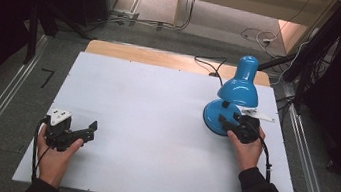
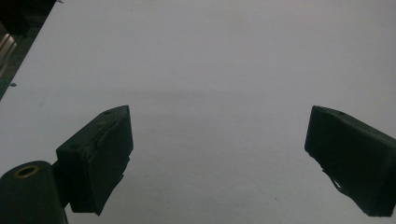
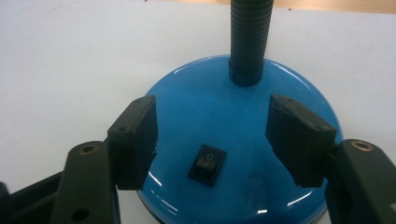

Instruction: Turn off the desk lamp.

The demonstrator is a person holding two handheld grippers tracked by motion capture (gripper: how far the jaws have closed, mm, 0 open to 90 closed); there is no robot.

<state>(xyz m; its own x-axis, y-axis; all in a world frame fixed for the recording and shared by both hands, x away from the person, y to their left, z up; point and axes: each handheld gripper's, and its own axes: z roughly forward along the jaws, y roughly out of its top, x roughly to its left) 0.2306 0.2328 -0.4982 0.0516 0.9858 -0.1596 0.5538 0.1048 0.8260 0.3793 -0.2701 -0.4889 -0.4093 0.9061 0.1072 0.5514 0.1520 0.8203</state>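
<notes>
A blue lamp (image 1: pixel 235 97) stands at the far right of a white table (image 1: pixel 154 124), its shade (image 1: pixel 240 85) tipped down over the round base (image 1: pixel 213 116) and its cord (image 1: pixel 208 63) trailing off the far edge. The right gripper (image 3: pixel 212 135), held in the person's right hand (image 1: pixel 247 147), hangs over the near side of the base with jaws released, spread to either side of a black rocker switch (image 3: pixel 208 164) and apparently just clear of the blue shell, below the ribbed black neck (image 3: pixel 250 39). At the near left the left gripper (image 2: pixel 217 154) hovers over bare table in the left hand (image 1: pixel 54 153), jaws wide apart and grasping nothing.
</notes>
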